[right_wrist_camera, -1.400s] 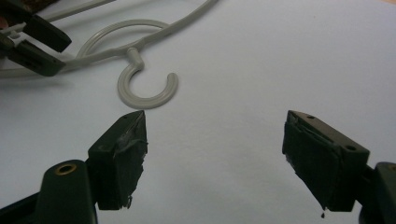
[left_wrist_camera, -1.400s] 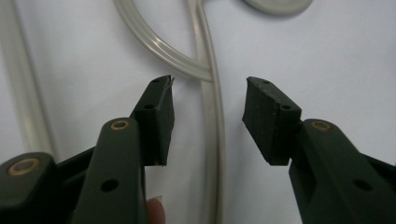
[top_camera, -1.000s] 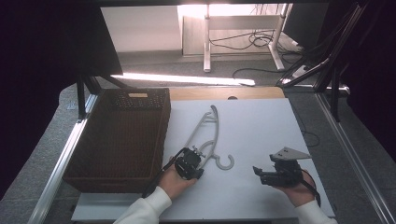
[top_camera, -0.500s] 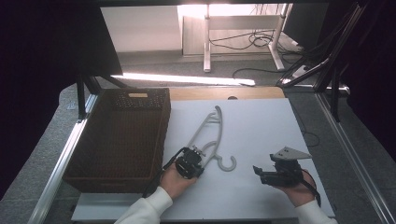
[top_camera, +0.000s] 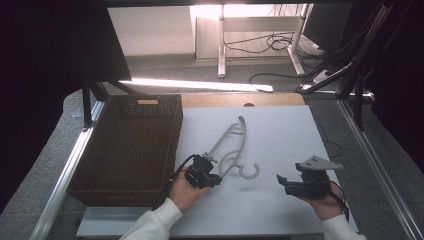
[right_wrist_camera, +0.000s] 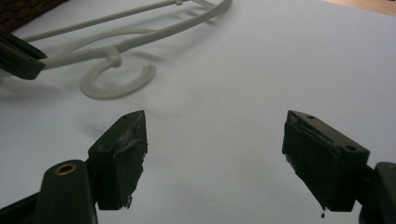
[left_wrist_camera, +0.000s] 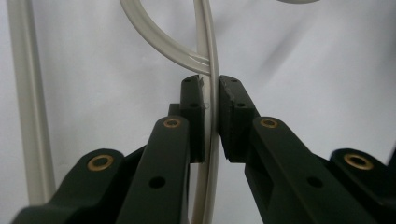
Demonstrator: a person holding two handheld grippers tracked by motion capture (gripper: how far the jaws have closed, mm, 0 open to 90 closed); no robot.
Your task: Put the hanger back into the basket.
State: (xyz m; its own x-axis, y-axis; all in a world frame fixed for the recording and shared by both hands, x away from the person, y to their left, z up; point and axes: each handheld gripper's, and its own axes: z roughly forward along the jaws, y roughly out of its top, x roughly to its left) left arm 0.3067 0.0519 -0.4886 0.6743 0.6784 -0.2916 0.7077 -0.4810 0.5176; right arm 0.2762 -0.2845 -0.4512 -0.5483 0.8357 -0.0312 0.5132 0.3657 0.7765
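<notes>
White plastic, thin and pale against the white worktop [top_camera: 280, 140]: that is the hanger [top_camera: 231, 145], and my left tool [top_camera: 212, 176] has just finished clenching on one of its slim bars. In the left gripper view the pads [left_wrist_camera: 196, 116] press that bar [left_wrist_camera: 212, 84] from both sides, with a curved strand joining it just ahead of the tool and a second straight bar off to the tool's left, cut off by the frame top and bottom. Beyond the left tool the hanger lies flat on the worktop, its hook [top_camera: 249, 171] curling just to the tool's right. From above, my left hand [top_camera: 186, 190] covers most of the tool body, so I read the grip from its own camera.

My right tool [top_camera: 283, 182] is released, jaws wide with bare worktop between them; the hook [right_wrist_camera: 116, 81] lies ahead and to its left, well apart. A dark wicker basket [top_camera: 125, 145] sits beside my left hand, its inside too dim to read, possibly empty.
</notes>
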